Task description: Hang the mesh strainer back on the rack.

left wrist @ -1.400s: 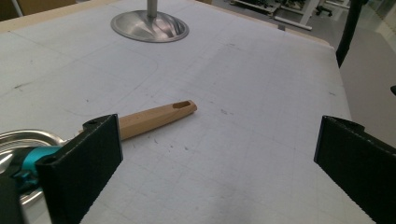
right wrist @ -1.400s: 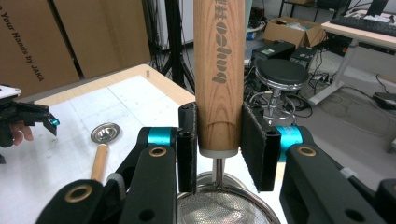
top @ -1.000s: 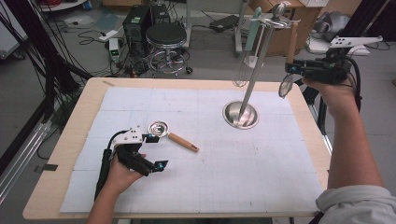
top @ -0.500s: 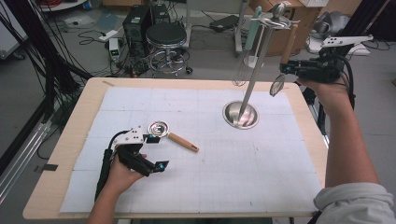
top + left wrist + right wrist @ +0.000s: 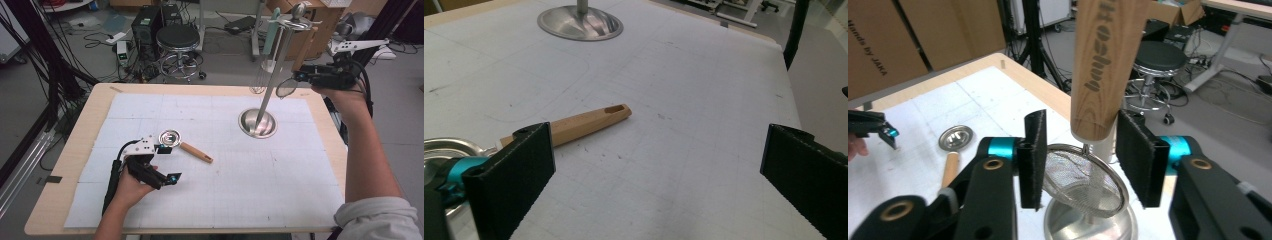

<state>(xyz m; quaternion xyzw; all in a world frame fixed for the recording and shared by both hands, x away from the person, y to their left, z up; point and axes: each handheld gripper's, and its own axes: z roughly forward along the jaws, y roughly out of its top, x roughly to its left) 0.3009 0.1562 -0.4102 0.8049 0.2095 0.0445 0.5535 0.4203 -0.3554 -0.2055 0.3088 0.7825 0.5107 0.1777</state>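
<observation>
A steel utensil stand [image 5: 257, 123] rises from its round base at the back right of the mat. From its top hangs a mesh strainer [image 5: 286, 88] by its wooden handle [image 5: 1103, 65]. My right gripper [image 5: 299, 76] is level with that handle. Its jaws have just been opening, and the handle stands between the pads [image 5: 1034, 155] with a gap on the left side. A small steel ladle [image 5: 170, 136] with a wooden handle [image 5: 589, 122] lies on the mat. My left gripper [image 5: 169, 163] rests open right beside it, with nothing between its jaws.
A whisk with a teal handle [image 5: 270, 35] hangs on the far side of the stand. A white gridded mat [image 5: 280, 190] covers the wooden table [image 5: 70, 165]. Behind the table are a stool [image 5: 178, 37], cables and cardboard boxes.
My right gripper has carried the strainer a little to the left, up against the stand's pole. The left hand and the ladle have stayed put.
</observation>
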